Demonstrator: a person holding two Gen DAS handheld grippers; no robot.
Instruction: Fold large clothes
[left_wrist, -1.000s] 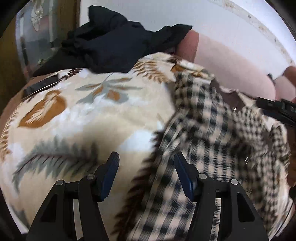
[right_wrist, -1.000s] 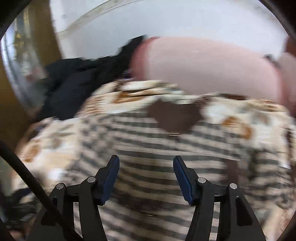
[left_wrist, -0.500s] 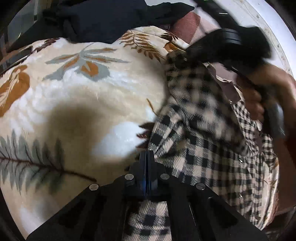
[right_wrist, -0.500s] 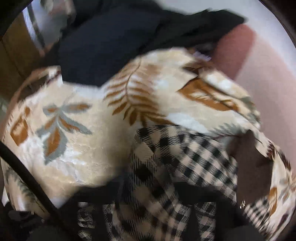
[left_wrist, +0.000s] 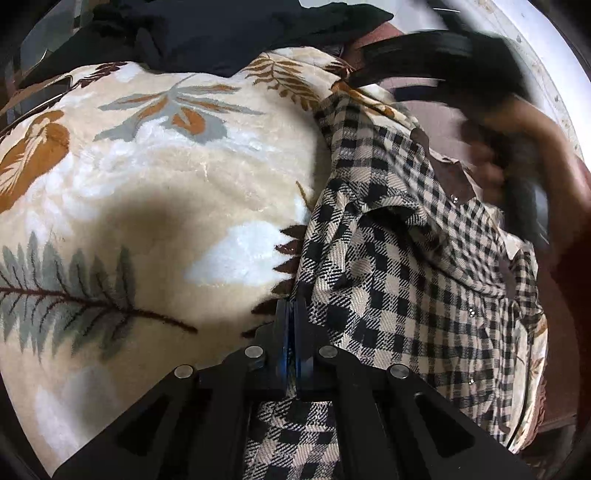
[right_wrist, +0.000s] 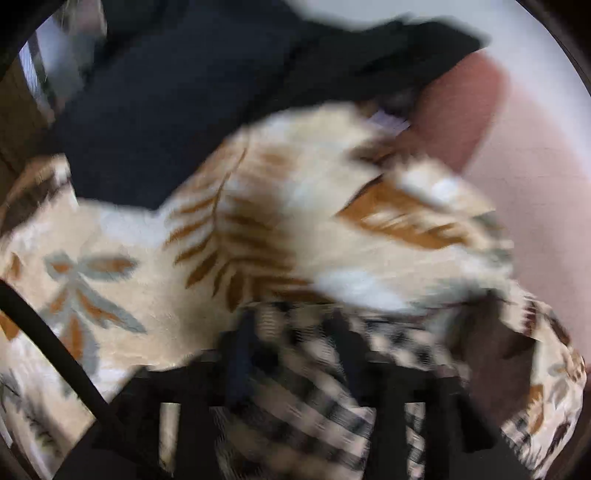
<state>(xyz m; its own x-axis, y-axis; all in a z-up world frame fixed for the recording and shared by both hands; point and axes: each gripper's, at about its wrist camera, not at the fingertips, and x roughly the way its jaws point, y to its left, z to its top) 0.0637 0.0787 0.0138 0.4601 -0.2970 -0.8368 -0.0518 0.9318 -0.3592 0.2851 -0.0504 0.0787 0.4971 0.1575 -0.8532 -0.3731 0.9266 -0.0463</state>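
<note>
A checked shirt (left_wrist: 406, 266) is seen spread on a leaf-print blanket (left_wrist: 155, 177), lying to the blanket's right-hand side in the left wrist view, its long axis running from the near edge of the frame up toward a pink cushion (right_wrist: 517, 155) at the far end. The left hand-held gripper (left_wrist: 293, 332) is pressed fully together at the shirt's left edge, just where check meets blanket; a fold of that edge appears to be pinched between the pads, though the cloth inside the closed pads cannot be made out. The right hand-held gripper (right_wrist: 295, 354) is shown badly blurred over the shirt's far end; its jaws have just been opening and stand spread, with checked cloth lying between and under them but, as far as can be judged, not clamped. A hand (left_wrist: 517, 155) on that gripper is caught above the shirt's upper right part. The coming move is judged to turn on the shirt's left edge, which the left hand-held gripper is nearer and already upon, while the far end lies directly ahead of the right one. Counted: one shirt, one blanket, one heap of dark clothes (left_wrist: 221, 33) beyond the blanket's far edge, one cushion, two hand-held grippers. No fold is yet seen completed.
</note>
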